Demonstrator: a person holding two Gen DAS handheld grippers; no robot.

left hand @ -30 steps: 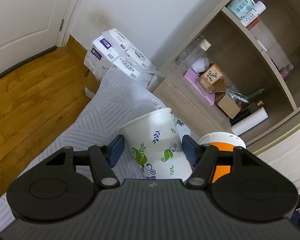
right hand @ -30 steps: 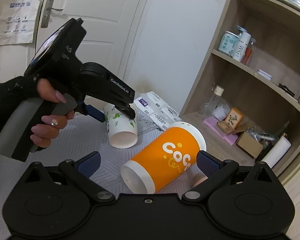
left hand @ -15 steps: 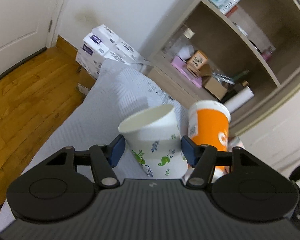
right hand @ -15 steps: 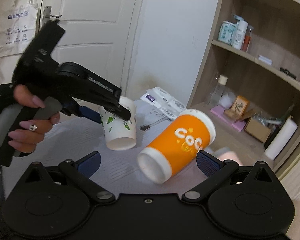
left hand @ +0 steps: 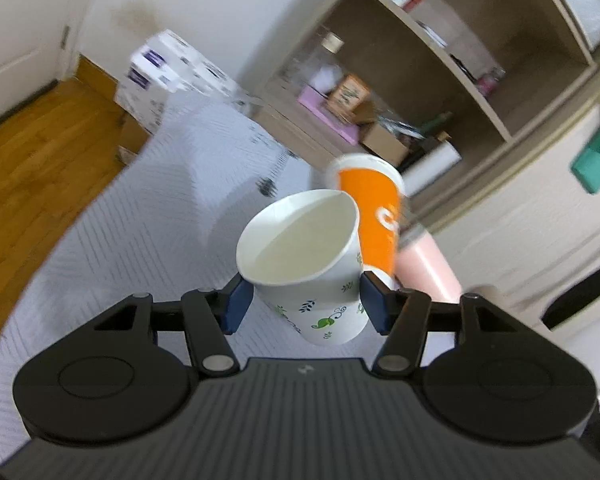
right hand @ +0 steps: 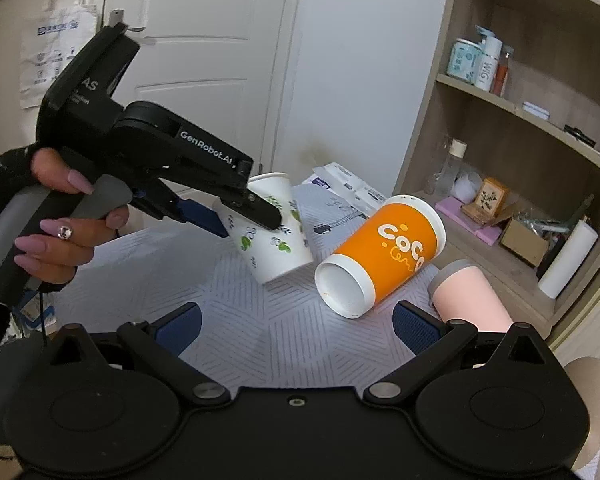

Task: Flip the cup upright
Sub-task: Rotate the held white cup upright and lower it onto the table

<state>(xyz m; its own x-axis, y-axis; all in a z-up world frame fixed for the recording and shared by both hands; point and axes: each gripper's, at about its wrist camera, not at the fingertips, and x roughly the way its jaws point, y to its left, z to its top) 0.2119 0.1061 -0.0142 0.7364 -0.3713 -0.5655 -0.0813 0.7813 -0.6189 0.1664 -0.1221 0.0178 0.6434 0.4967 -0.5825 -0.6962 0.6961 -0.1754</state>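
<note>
cup mid-flip, not yet set down

left wrist view: leaf-print paper cup (left hand: 312,264) sits clamped between the two blue pads of your left gripper (left hand: 306,306), held low on its wall near the base. its open mouth faces up and toward the camera, and it looks clear of the patterned table (left hand: 140,208). just behind it the orange cup (left hand: 374,216) stands out of focus, with a pink cup (left hand: 428,268) beside that.

right wrist view: your right gripper (right hand: 296,326) is spread wide and holds nothing; its pads flank empty space above the table (right hand: 260,320). ahead of it the orange cup (right hand: 384,254) hangs tilted, base end toward the lens, with no support visible under it, so you cannot tell what carries it. the pink cup (right hand: 470,298) lies near the right pad. further left, your left gripper (right hand: 244,220) grips the leaf-print cup (right hand: 274,236), which is tilted with its rim up and away.

judging by this, the turn of the leaf-print cup is mostly done; what remains is to level it, lower it onto the table and let go.
</note>
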